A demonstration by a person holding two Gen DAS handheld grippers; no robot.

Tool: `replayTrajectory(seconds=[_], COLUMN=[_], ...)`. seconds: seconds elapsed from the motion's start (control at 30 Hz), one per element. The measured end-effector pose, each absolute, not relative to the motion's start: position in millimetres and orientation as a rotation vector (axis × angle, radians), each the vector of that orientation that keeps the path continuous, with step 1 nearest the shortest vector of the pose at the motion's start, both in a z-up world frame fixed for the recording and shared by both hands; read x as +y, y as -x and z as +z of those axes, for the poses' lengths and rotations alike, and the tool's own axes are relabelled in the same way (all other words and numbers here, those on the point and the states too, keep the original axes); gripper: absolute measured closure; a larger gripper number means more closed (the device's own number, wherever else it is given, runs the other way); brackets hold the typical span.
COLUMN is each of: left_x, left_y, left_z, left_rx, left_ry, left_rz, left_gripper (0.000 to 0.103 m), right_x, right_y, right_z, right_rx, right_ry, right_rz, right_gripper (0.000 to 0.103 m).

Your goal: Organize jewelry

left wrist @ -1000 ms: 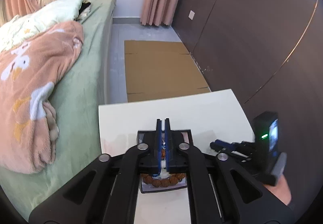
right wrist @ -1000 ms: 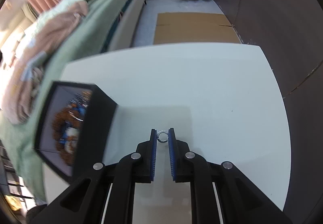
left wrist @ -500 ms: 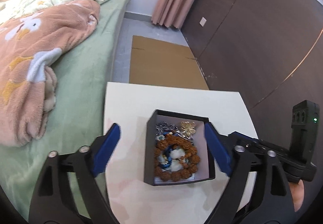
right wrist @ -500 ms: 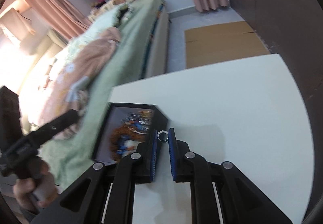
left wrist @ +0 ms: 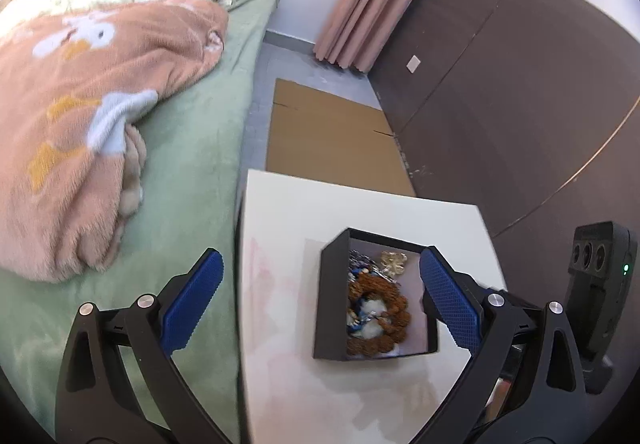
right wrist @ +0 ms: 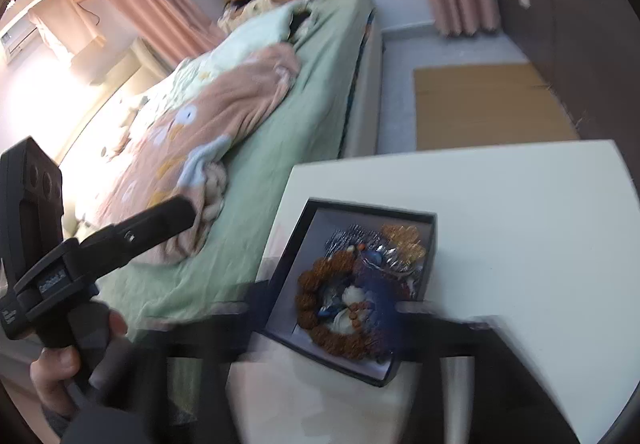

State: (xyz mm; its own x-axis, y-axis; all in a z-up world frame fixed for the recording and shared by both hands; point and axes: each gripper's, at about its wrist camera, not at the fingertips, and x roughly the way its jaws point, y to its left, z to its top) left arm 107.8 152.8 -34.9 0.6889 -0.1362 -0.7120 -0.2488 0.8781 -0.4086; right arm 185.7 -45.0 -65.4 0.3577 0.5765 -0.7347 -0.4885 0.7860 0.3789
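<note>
the left claw is gaping wide with nothing between its blue pads, and the black jewelry box is sitting just ahead, nearer the right-hand pad than the left. the box is resting on the white table; the table's near-left edge is running under the left pad, with the green bed lying just past it. open tabletop is stretching ahead of the box to the far edge, where flat cardboard is covering the floor.

the right wrist view is showing what the left cannot: a hand gripping the left tool's handle, off to the left of the box. the right claw is smearing into blur low in that view, so i cannot tell how far it is spread or whether it is holding anything.

inside the box a brown bead bracelet is ringing blue and white pieces, with a gold trinket and silvery items in the far corner.
</note>
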Motion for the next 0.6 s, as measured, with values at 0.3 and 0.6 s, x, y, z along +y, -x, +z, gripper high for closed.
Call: replayTrajectory(seconds=[0.3, 0.6], left_x=[135.0, 98.8], left_y=[-88.9, -69.6], left_z=[-29.1, -23.4], left_rx=[0.816, 0.82], left_ry=[0.473, 0.37], left_rz=[0.046, 0.028], left_gripper=[0.005, 0.005], right_x=[-86.9, -135.6], right_y=[-174.2, -149.1], right_z=[-52.8, -39.2], right_rx=[0.955, 0.929], right_ry=[-0.131, -0.12], right_rz=[0.588, 0.51], right_gripper=[0.022, 0.011])
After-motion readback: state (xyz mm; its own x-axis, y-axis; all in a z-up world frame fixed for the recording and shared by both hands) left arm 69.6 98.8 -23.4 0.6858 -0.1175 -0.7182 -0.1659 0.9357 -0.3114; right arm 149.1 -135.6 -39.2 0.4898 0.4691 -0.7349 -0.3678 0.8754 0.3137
